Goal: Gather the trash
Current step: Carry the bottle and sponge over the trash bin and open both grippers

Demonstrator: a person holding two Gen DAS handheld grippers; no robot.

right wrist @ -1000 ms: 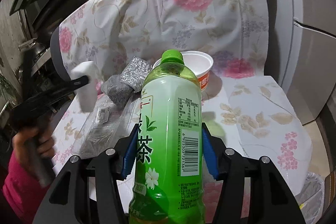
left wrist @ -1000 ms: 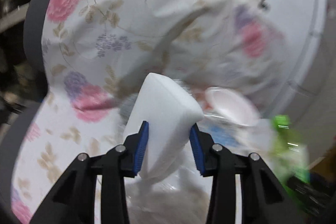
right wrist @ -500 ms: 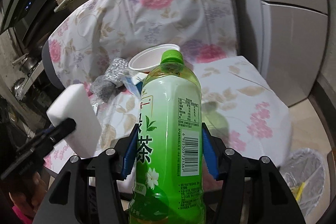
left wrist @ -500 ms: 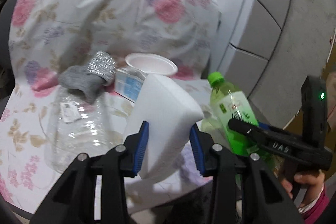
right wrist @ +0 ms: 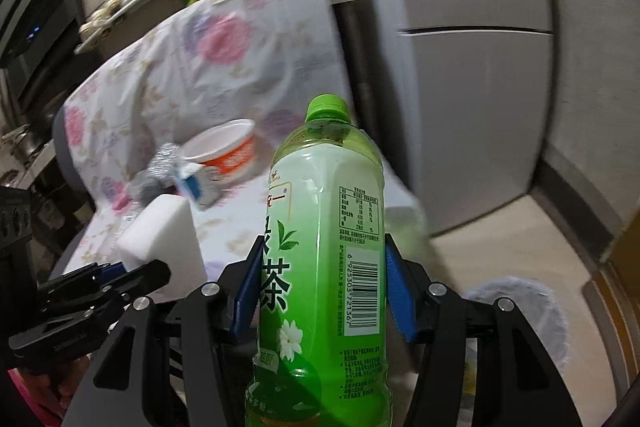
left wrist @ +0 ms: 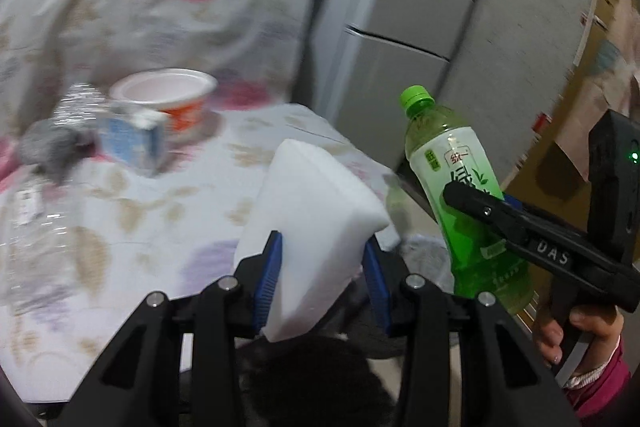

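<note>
- The left hand-held gripper [left wrist: 322,277] pinches a white sponge [left wrist: 316,223] between its blue pads; the block sticks up and forward past the fingertips, tilted a little to the right.
- The right hand-held gripper [right wrist: 322,287] pinches a green bottle [right wrist: 324,267] around its labelled middle. The bottle is upright, its green cap on, with a barcode facing the right wrist camera.
- In the left wrist view the bottle [left wrist: 460,195] shows to the right of the sponge, clamped by the right hand-held gripper [left wrist: 486,213], which a hand [left wrist: 576,331] in a pink sleeve holds.
- In the right wrist view the sponge [right wrist: 164,231] and the left hand-held gripper [right wrist: 132,273] sit low on the left, beside the bottle but apart from it.
- Both held things are off the floral-covered seat [left wrist: 160,199], over or just past its front right corner.
- Left on the seat, toward the back: a white-and-orange bowl [left wrist: 168,99], a blue-and-white carton [left wrist: 128,143] just in front of it, a silvery wad [left wrist: 78,105] and a grey wad [left wrist: 48,151] to the left.
- A clear plastic bottle [left wrist: 36,227] lies near the seat's left edge.
- A grey fridge [right wrist: 480,67] stands to the right of the seat.
- A white bag's rim [right wrist: 520,303] shows on the floor at the lower right.
</note>
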